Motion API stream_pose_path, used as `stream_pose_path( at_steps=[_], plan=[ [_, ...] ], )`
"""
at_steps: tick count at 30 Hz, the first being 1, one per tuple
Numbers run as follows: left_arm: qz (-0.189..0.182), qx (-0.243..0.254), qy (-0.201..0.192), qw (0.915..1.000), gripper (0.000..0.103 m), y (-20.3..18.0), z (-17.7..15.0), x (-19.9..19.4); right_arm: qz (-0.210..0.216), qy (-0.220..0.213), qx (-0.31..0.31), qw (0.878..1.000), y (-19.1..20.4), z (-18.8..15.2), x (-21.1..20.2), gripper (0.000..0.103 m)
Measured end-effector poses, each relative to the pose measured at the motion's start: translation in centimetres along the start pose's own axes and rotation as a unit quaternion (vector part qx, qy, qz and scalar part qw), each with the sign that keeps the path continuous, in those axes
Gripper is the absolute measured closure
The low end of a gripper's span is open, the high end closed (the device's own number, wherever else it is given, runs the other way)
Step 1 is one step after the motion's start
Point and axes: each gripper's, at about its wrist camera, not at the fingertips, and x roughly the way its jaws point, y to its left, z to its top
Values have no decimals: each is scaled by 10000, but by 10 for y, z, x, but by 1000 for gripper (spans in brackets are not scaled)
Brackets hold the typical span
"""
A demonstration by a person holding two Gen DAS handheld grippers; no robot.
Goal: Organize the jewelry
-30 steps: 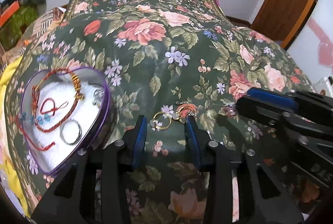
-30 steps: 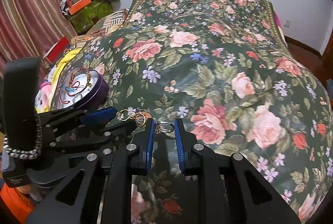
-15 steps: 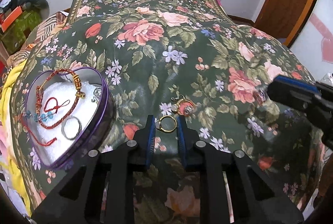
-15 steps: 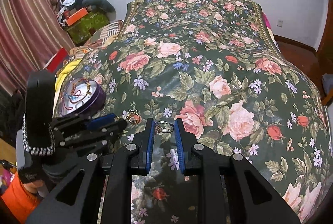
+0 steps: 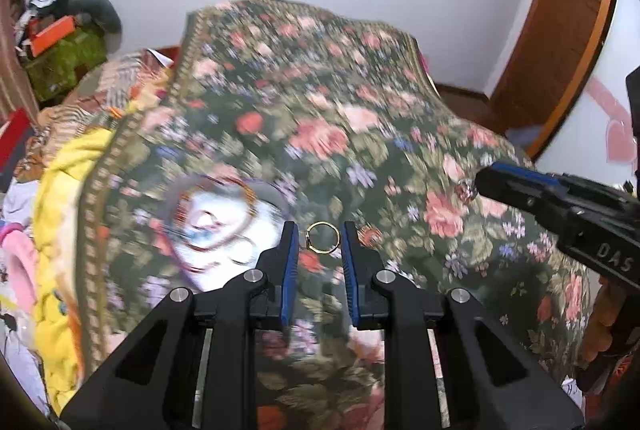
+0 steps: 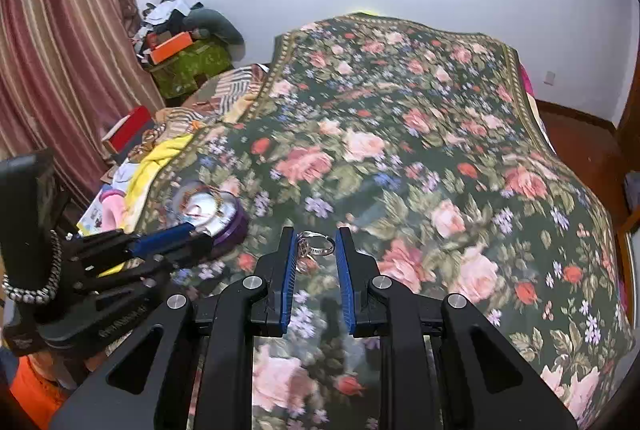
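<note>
My left gripper (image 5: pixel 319 241) is shut on a thin gold ring (image 5: pixel 322 237), held up above the floral bedspread (image 5: pixel 328 134). Just left of it and lower lies the purple heart-shaped tin (image 5: pixel 262 226), blurred, with red cord bracelets on its white lining. My right gripper (image 6: pixel 316 244) is shut on a silver ring (image 6: pixel 319 245), also raised off the bed. Seen from the left wrist, the right gripper (image 5: pixel 478 182) hangs at the right with that silver ring (image 5: pixel 465 189) at its tip. The right wrist view shows the left gripper (image 6: pixel 186 229) over the tin (image 6: pixel 234 228).
A small orange-toned piece of jewelry (image 5: pixel 370 234) still lies on the bedspread near the tin. Yellow and pink bedding (image 5: pixel 64 214) is bunched at the left edge. Clutter (image 6: pixel 180 46) stands by the striped curtain (image 6: pixel 60 42). A wooden door (image 5: pixel 560 42) is at the right.
My left gripper shut on the gold ring, then lifted it off the bed and swung left toward the tin. My right gripper rose with the silver ring still held.
</note>
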Motion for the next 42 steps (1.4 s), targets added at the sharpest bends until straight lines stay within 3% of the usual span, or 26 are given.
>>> stream_pose_path(
  at_steps=[9, 19, 33, 39, 42],
  plan=[
    [342, -311, -505, 9977, 83, 41, 8, -42, 225, -204, -331, 9990, 39, 22, 1, 85],
    [504, -501, -728, 9948, 83, 68, 10, -58, 475, -247, -531, 9971, 70, 34, 17, 85],
    [182, -598, -398, 9973, 83, 79, 0, -20, 499, 211, -689, 9962, 87, 26, 60, 86],
    [99, -499, -269, 9983, 83, 74, -4, -6, 273, 370, -889, 9950, 80, 12, 62, 86],
    [65, -508, -213, 9985, 83, 73, -6, -1, 267, 683, -999, 9923, 74, -1, 66, 85]
  ],
)
